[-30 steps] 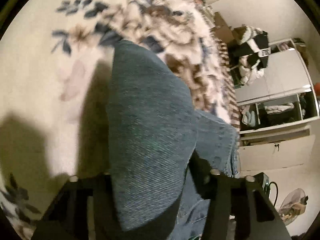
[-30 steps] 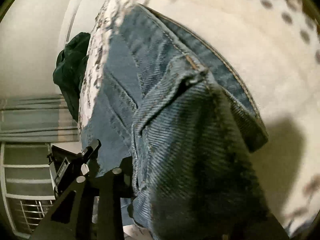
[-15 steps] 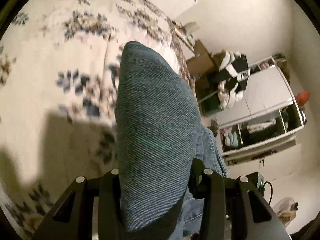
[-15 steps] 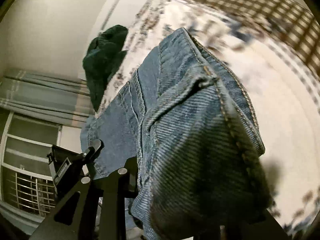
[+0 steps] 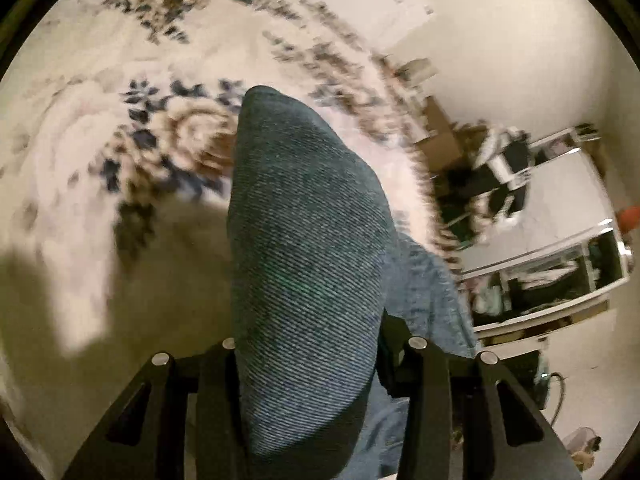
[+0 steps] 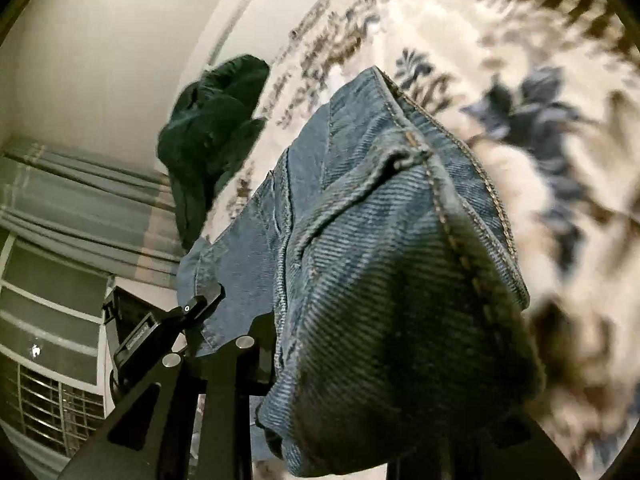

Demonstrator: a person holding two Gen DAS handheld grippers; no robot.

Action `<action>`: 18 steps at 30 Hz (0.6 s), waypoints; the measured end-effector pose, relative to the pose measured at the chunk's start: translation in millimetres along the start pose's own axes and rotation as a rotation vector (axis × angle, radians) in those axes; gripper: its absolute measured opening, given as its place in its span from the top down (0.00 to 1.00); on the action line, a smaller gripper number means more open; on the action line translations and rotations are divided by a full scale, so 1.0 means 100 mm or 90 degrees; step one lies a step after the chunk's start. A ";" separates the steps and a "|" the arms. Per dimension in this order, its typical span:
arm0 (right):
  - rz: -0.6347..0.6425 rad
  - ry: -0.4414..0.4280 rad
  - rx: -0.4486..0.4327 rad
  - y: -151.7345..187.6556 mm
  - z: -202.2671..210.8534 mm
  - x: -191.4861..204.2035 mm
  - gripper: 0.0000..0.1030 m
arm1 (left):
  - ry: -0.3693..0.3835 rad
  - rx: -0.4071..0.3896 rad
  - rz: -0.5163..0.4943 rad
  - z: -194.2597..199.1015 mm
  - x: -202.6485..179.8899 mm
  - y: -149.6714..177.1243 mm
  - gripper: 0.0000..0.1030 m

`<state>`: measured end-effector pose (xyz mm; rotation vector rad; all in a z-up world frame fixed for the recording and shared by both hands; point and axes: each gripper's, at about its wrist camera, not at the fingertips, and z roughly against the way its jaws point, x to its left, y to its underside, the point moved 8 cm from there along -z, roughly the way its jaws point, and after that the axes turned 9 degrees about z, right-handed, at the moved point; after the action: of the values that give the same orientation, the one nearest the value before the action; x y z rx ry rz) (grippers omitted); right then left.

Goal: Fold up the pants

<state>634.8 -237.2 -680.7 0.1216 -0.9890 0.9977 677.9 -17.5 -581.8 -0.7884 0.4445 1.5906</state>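
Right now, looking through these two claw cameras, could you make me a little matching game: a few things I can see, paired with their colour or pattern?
Things:
1. jeans
2. bedspread
3. bundle of cloth
4. curtain

Colour or pattern:
A. dark green
B. blue denim
C. pale grey-green with stripes
D. cream with blue and brown flowers

Pairs: 1-B, 2-D, 3-A, 4-C

Both the left claw and right claw are clamped on the jeans.

left gripper (image 5: 316, 368): matte black fingers, silver round screw heads | right gripper (image 6: 360, 392): likewise black, right finger apparently hidden
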 end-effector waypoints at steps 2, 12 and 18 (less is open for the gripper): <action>-0.011 0.031 0.033 -0.04 -0.33 -0.17 0.64 | -0.067 0.031 0.008 -0.22 0.28 -0.08 0.54; 0.070 0.263 0.100 0.08 -0.21 -0.51 0.20 | -0.210 0.009 -0.048 -0.09 0.51 0.26 0.19; 0.200 0.411 0.085 0.02 0.14 -0.21 0.01 | -0.316 -0.017 -0.105 0.18 0.23 0.40 0.17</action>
<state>620.9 -257.3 -688.9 -0.2429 -0.3521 1.2798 634.4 3.3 -591.8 -0.4128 -0.0007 1.5710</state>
